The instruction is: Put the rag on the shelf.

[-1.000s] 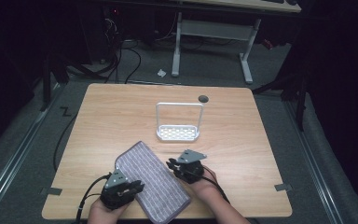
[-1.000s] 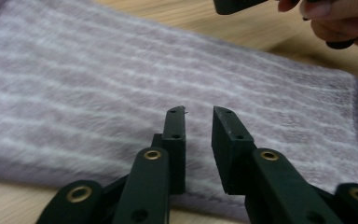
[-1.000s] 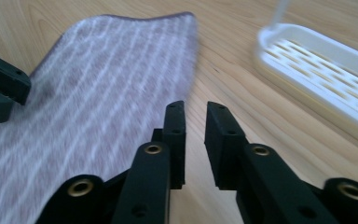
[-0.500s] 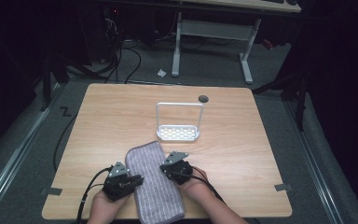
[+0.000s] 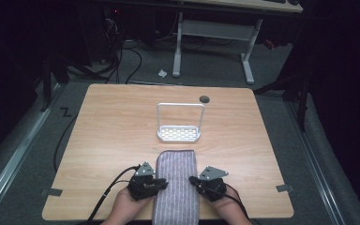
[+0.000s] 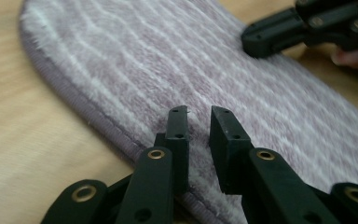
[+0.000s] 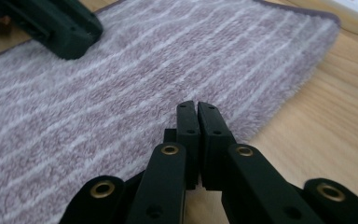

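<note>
A purple-grey striped towel [image 5: 176, 187] lies flat and lengthwise on the wooden table [image 5: 112, 131], its near end at the front edge. My left gripper [image 5: 147, 185] sits at its left edge. In the left gripper view its jaws [image 6: 198, 109] stand slightly apart over the towel's hem [image 6: 98, 121], with nothing pinched between them, so it is open. My right gripper [image 5: 206, 184] is at the towel's right edge. Its jaws [image 7: 196, 103] are shut together just above the towel [image 7: 121, 84], gripping no cloth.
A white wire rack [image 5: 179, 133] with a perforated base stands just beyond the towel's far end. A dark round hole [image 5: 204, 99] marks the table's back. Bare wood stretches to the left and right of the towel. A desk frame stands on the floor behind.
The towel has swung from a diagonal lie to straight along the table's depth. Both grippers shifted with it and now flank its near half.
</note>
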Demonstrator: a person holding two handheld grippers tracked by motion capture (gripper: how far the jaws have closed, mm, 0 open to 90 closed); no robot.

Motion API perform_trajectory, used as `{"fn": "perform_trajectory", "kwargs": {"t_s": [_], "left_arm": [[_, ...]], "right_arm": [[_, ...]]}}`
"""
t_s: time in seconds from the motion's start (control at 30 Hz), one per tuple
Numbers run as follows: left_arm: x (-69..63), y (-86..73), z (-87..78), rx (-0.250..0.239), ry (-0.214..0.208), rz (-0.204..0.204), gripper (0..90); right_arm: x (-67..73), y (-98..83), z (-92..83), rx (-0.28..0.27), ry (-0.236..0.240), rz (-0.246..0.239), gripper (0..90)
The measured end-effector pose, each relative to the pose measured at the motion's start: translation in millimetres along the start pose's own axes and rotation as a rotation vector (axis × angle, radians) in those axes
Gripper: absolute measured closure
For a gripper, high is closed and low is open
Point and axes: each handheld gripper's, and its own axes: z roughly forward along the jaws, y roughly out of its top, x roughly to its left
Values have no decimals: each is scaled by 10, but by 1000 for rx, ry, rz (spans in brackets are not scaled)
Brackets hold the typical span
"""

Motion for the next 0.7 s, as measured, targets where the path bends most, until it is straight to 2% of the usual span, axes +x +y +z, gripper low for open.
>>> {"fn": "perform_trajectory", "kwargs": {"t_s": [0.03, 0.13, 0.27, 0.3, 0.33, 0.37, 0.43, 0.47, 0.53, 0.57, 0.6, 0.63, 0.67, 0.7], "left_arm": [[-39, -38, -28, 2, 0, 12, 762], [-38, -57, -50, 2, -7, 10, 754], [-3, -68, -83, -6, -30, -15, 711], [18, -64, -129, -34, -8, -11, 669], [18, -64, -129, -34, -8, -11, 656], [62, -55, -181, -72, 40, -23, 631], [133, -43, -235, -116, 93, -53, 587], [133, -43, -235, -116, 93, -53, 561], [205, -25, -259, -145, 152, -72, 511], [269, -7, -252, -161, 211, -90, 488], [269, -7, -252, -161, 211, -90, 466], [339, 21, -229, -167, 249, -115, 446], [339, 21, -229, -167, 249, -115, 429], [406, 58, -192, -165, 265, -141, 418]], "right_arm": [[19, 3, -8, 4, 5, -7, 861], [39, 17, 21, -1, 20, -7, 856], [43, 37, 50, -5, 22, -13, 853], [51, 51, 49, -12, 21, -16, 802], [51, 51, 49, -12, 21, -16, 802], [71, 72, 6, -47, 15, -31, 774], [69, 84, -29, -69, 9, -32, 758], [59, 85, -39, -75, 8, -28, 751], [36, 79, -50, -86, 1, -24, 739], [27, 76, -56, -88, 0, -22, 737], [16, 74, -61, -91, 1, -23, 732], [9, 72, -64, -94, -1, -20, 728], [-1, 72, -66, -97, -3, -19, 723], [-11, 74, -66, -98, -6, -16, 716]]}}
